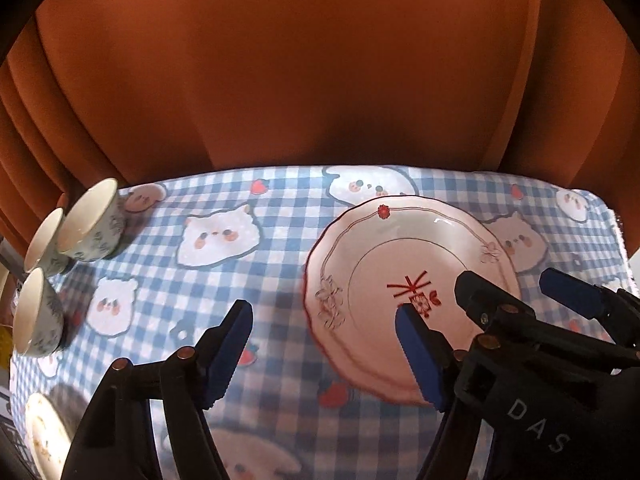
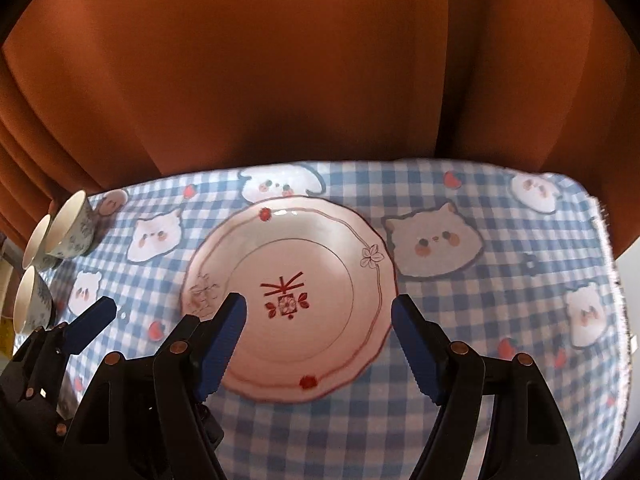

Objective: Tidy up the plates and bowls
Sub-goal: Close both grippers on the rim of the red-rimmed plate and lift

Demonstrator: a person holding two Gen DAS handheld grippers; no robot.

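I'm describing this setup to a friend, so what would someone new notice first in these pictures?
First, the white scalloped plate with red line drawings, lying flat mid-table on the blue checked tablecloth printed with cartoon animals. Both blue-padded grippers hang open over it: the right gripper above its near half, the left gripper at its left rim. Three small patterned cups cluster at the far left, against an orange curtain.

You see the second plate (image 1: 42, 432) cut by the left edge; gripper fingers (image 1: 424, 356) hide the large plate's (image 1: 360, 280) near rim.

Checked tablecloth (image 2: 460, 312), orange curtain (image 2: 280, 80)
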